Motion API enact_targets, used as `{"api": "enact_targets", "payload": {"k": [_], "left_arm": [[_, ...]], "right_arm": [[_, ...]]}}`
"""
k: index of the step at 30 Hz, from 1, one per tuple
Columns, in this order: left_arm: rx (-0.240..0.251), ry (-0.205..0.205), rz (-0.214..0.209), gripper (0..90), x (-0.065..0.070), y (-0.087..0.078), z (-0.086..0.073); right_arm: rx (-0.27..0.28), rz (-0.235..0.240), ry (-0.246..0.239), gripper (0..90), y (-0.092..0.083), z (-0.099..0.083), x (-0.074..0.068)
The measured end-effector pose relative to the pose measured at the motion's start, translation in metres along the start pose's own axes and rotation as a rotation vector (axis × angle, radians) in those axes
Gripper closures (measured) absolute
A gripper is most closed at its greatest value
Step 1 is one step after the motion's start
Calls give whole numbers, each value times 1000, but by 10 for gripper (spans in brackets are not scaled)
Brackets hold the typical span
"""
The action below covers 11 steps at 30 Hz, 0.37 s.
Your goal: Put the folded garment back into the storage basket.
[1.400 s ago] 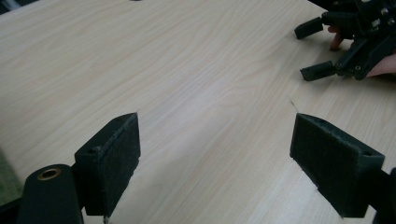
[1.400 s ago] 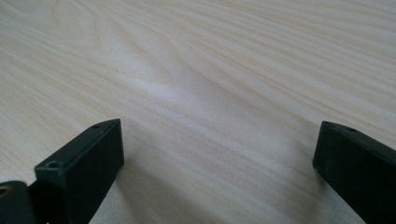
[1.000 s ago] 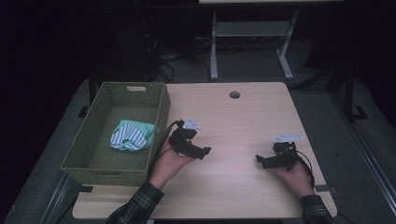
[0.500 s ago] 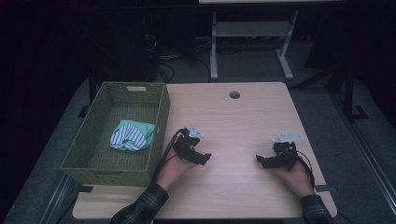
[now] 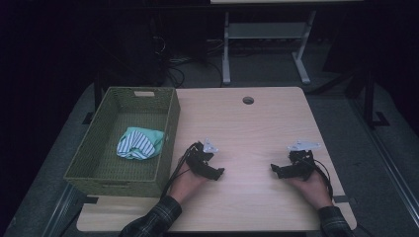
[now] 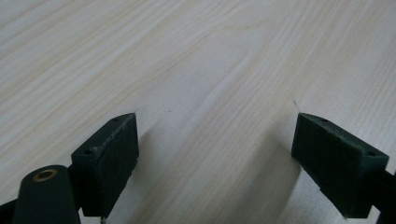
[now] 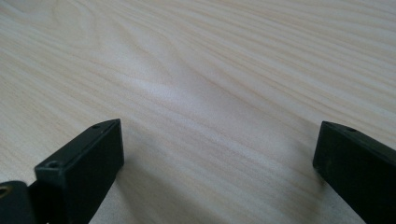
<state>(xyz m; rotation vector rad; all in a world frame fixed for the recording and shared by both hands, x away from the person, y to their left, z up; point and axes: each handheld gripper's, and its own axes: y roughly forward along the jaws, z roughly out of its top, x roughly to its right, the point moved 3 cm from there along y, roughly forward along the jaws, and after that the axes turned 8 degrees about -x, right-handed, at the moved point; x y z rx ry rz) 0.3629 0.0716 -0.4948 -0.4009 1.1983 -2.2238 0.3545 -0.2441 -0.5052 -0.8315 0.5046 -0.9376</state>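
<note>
From the high view, I rest both hands on the pale wood bench [image 5: 257,123], my left hand-held gripper [image 5: 217,173] lying near the middle of the front half and my right hand-held gripper [image 5: 274,169] well apart from it toward the right edge, their tips turned toward each other. Each carries a grey three-cornered plate on top and a dark cable trailing back past my wrist. My sleeves, in a dark check, come in from the bottom. To the left of my left hand-held gripper a green woven basket [image 5: 165,133] stands on the bench's left edge, and a crumpled cloth [image 5: 138,144], mint green with dark and white stripes, lies inside it against the right wall. A small round hole [image 5: 248,100] sits in the bench near the far edge.

In the left gripper view, my left hand-held gripper [image 6: 215,154] has its two black jaws set wide apart, bare wood grain between them and faint shadows beneath.

In the right gripper view, my right hand-held gripper [image 7: 219,163] also stands wide apart, holding nothing, low over the bare bench surface.
</note>
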Motion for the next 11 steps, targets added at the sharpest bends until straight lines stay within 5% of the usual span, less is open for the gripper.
{"api": "enact_targets", "payload": {"k": [11], "left_arm": [[43, 8, -7, 126, 0, 1, -4]], "right_arm": [[0, 0, 0, 13, 0, 0, 0]]}}
